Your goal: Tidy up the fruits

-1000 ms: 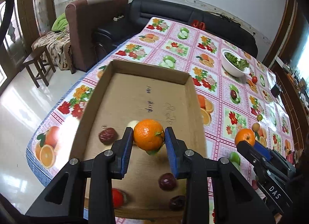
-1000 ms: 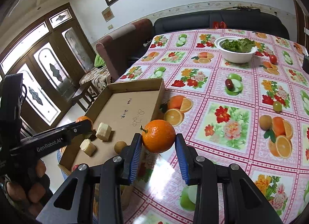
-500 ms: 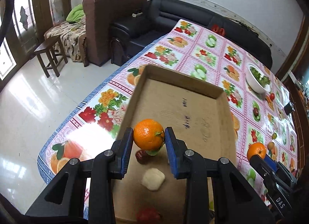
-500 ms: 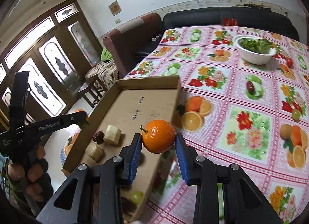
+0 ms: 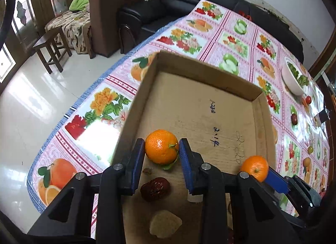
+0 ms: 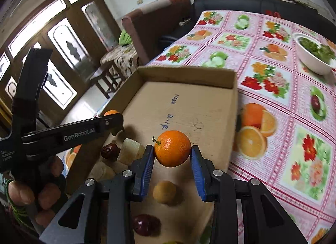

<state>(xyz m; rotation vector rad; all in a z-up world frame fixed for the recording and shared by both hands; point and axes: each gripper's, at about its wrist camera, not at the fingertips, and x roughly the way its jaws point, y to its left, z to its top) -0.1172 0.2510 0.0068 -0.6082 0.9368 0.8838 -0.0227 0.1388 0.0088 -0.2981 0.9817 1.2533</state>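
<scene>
My left gripper (image 5: 161, 153) is shut on a mandarin orange (image 5: 161, 146) with a green leaf, held low over the left side of the open cardboard box (image 5: 201, 71). My right gripper (image 6: 172, 155) is shut on a second mandarin (image 6: 172, 148) with a short stem, held above the box floor (image 6: 189, 105). That second mandarin also shows in the left wrist view (image 5: 254, 168). In the box lie a red date (image 5: 155, 188), a pale cut chunk (image 5: 165, 227), a pale piece (image 6: 131, 148), a small tan round fruit (image 6: 164, 191) and a dark red fruit (image 6: 145, 224).
The box stands on a table with a fruit-print pink cloth (image 5: 237, 42). A white bowl of greens (image 6: 315, 57) stands at the far right, with a date (image 5: 294, 119) and small tomato (image 5: 308, 99) loose on the cloth. Sofa, armchair and stool stand beyond the table edge.
Both grippers have moved forward and down over the box, each still holding its mandarin. The right gripper has swung left from the box's right wall to above its floor.
</scene>
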